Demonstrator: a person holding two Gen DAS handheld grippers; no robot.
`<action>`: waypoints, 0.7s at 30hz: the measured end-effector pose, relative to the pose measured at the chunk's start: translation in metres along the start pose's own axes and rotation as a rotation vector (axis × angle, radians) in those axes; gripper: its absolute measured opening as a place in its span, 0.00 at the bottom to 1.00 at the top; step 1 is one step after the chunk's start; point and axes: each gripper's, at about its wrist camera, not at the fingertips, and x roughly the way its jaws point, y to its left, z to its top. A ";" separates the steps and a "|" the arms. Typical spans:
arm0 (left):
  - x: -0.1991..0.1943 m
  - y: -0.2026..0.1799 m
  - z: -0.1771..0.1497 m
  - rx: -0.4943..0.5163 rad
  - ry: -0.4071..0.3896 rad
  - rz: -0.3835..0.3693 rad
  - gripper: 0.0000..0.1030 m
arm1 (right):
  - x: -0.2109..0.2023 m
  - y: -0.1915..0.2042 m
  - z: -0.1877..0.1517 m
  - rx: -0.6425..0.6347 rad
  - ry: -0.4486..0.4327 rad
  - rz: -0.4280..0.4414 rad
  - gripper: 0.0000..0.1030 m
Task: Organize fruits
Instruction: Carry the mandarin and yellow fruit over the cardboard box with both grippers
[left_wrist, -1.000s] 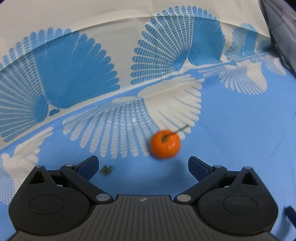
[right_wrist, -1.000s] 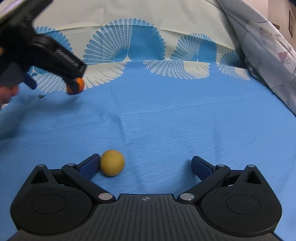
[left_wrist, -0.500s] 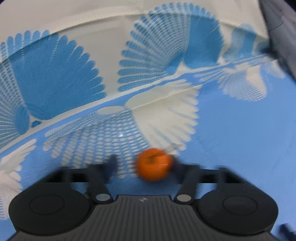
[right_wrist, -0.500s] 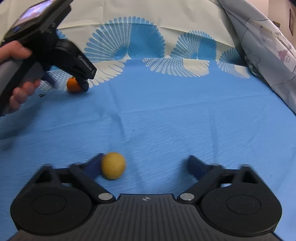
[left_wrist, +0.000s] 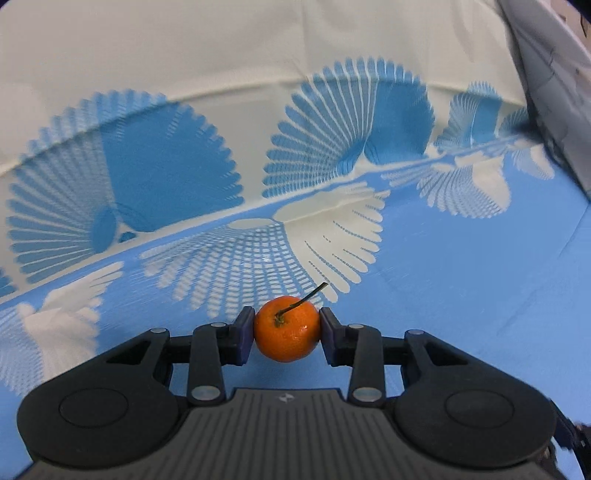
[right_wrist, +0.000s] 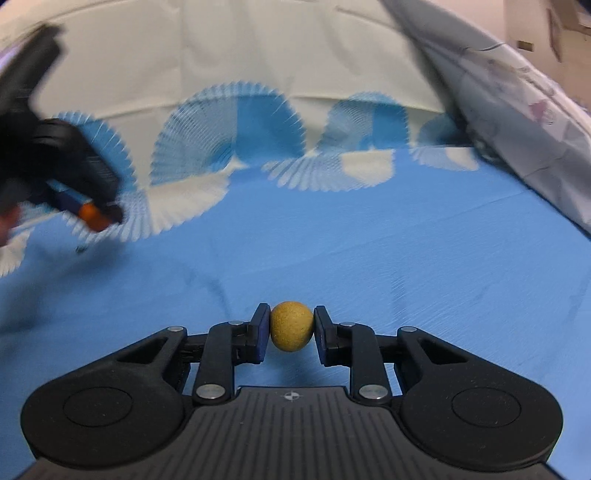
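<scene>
My left gripper is clamped on the orange mandarin, and my right gripper, its jaws just closing, pinches the small yellow fruit above the blue cloth.

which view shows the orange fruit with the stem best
The left wrist view: the orange fruit sits sharp and centred, stem visible, pinched in the left tool. The right wrist view shows it only as a small blurred orange patch far left, partly hidden by that tool.
</scene>
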 end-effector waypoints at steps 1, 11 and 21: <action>-0.013 0.001 -0.002 -0.004 -0.009 0.004 0.40 | -0.002 -0.003 0.001 0.002 -0.010 -0.002 0.26; -0.175 0.009 -0.073 -0.120 -0.004 0.006 0.40 | -0.074 -0.015 0.004 0.051 -0.013 0.013 0.26; -0.347 0.016 -0.181 -0.163 -0.028 0.112 0.40 | -0.251 -0.019 -0.008 0.024 0.064 0.227 0.26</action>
